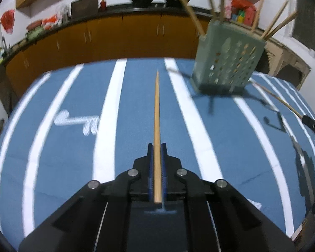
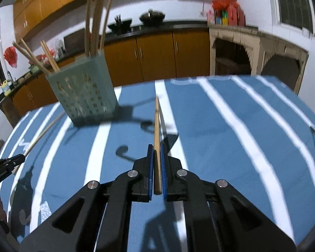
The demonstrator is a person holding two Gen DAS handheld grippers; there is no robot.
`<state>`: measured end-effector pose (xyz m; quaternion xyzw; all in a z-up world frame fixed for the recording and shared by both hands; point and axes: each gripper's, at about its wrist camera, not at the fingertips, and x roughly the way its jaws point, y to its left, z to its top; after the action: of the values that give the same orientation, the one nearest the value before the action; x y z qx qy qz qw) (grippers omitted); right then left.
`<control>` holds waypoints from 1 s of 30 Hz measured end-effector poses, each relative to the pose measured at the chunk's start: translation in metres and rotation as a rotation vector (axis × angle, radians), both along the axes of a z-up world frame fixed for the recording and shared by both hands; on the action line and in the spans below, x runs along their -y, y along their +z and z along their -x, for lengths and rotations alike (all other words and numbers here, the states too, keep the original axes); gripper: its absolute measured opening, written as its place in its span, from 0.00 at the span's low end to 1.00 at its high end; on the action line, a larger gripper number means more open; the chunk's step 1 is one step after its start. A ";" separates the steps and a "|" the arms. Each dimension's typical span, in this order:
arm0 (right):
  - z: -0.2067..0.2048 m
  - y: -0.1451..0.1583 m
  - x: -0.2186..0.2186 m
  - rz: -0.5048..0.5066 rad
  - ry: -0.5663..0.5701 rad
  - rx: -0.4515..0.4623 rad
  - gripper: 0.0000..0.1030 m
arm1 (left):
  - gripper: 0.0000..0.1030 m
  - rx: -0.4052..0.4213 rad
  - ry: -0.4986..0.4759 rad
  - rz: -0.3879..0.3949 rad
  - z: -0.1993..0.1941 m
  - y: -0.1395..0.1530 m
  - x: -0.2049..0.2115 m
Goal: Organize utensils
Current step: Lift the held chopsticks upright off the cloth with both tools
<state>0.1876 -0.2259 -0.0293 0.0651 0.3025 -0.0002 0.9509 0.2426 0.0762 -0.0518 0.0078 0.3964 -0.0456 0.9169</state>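
Left wrist view: left gripper (image 1: 157, 147), black two-finger claw with blue pads, clenched on one slender tan wooden chopstick (image 1: 156, 113) that runs straight forward between the fingers, its tapered tip out ahead above the blue tablecloth with white stripes (image 1: 73, 147). Pale green perforated plastic utensil holder (image 1: 226, 63), upright on the cloth ahead and to the right, holding several wooden chopsticks (image 1: 191, 10) that lean outward in different directions. Right gripper, partly seen at the far right edge (image 1: 314, 126), carrying a second wooden chopstick (image 1: 277, 98) that points toward the holder's base. Right wrist view: right gripper (image 2: 156, 149), same build, grasping its chopstick (image 2: 157, 130) between the blue pads, tip raised over the cloth (shadow cast just beside it). Utensil holder (image 2: 84, 92) ahead and to the left, chopsticks (image 2: 94, 21) standing in it. Left gripper (image 2: 8, 163) at the left edge with its chopstick (image 2: 44, 130) angled toward the holder. Background, both views: orange-fronted kitchen cabinets (image 2: 157, 54) under a dark countertop, black woks (image 2: 152, 16) on it.
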 end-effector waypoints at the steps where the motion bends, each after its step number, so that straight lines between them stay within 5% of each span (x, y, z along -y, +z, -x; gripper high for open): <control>1: 0.003 0.005 0.001 0.003 -0.002 0.021 0.07 | 0.07 0.021 -0.006 -0.002 0.003 0.007 -0.001; 12: 0.012 0.046 0.018 -0.045 -0.018 0.172 0.07 | 0.07 0.209 -0.016 0.064 0.021 0.077 -0.010; 30: 0.021 0.096 0.018 -0.147 0.034 0.303 0.07 | 0.07 0.332 -0.002 0.125 0.026 0.127 -0.015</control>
<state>0.1669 -0.2442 0.0663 0.1288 0.1557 0.0479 0.9782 0.2167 0.0916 0.0757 -0.0414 0.2357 -0.0690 0.9685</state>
